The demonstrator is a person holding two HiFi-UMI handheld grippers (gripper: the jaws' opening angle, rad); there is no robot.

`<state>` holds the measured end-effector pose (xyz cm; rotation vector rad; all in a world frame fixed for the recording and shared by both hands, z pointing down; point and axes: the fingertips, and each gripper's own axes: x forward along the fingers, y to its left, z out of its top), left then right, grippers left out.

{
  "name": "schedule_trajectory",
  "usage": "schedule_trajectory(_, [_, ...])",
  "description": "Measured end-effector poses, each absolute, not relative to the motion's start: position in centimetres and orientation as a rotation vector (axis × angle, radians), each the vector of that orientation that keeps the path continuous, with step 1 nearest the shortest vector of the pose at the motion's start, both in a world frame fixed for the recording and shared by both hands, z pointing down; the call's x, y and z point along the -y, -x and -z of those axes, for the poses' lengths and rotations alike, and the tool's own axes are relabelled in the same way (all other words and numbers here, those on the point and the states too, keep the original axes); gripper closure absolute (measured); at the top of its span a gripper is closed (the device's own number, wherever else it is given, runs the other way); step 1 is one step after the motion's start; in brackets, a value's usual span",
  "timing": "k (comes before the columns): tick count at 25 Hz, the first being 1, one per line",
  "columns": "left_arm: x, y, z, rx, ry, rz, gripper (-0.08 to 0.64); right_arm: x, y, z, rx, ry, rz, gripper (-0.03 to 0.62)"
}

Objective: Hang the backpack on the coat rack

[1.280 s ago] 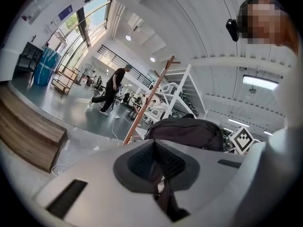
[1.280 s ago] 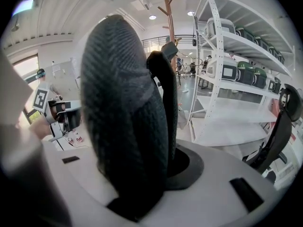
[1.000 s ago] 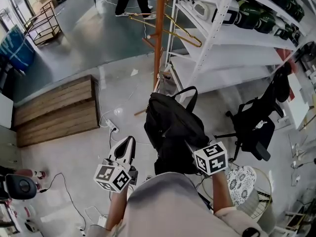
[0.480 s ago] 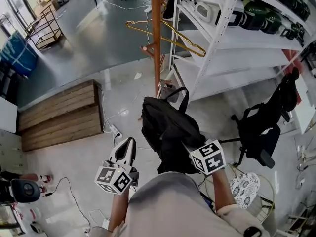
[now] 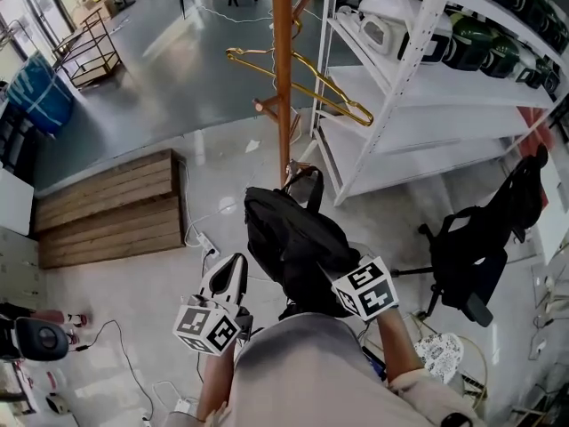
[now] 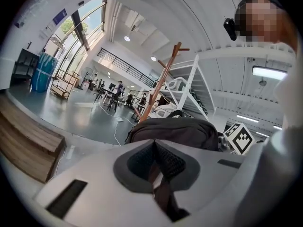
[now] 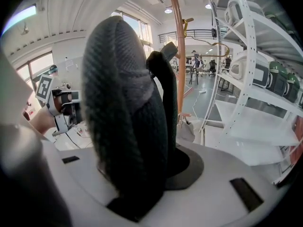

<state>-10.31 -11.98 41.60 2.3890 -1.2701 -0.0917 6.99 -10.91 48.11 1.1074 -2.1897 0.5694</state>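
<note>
A black backpack (image 5: 289, 238) hangs in the air in front of me, its carry loop (image 5: 307, 183) toward the coat rack. My right gripper (image 5: 336, 272) is shut on a thick padded strap of the backpack (image 7: 128, 108), which fills the right gripper view. The coat rack is a tall orange-brown wooden pole (image 5: 283, 69) with pegs, just beyond the backpack; a gold wire hanger (image 5: 307, 83) hangs on it. My left gripper (image 5: 228, 274) is to the left of the backpack, apart from it, its jaws shut with nothing visibly held. The left gripper view shows the backpack (image 6: 175, 131) and the pole (image 6: 160, 89) ahead.
White metal shelving (image 5: 418, 78) with appliances stands right of the pole. A black office chair (image 5: 471, 238) is at the right. A low wooden platform (image 5: 107, 207) lies at the left, with a power strip (image 5: 206, 235) and cables on the floor.
Both grippers and the backpack have moved forward toward the coat rack pole. The backpack's carry loop now sits close to the pole's foot in the head view.
</note>
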Motion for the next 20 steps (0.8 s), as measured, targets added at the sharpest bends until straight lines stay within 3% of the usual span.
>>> schedule_trajectory(20, [13.2,9.0,-41.0,1.264,-2.358,0.241,0.554,14.8,-7.8,-46.4,2.240,-1.026,-0.501,0.446])
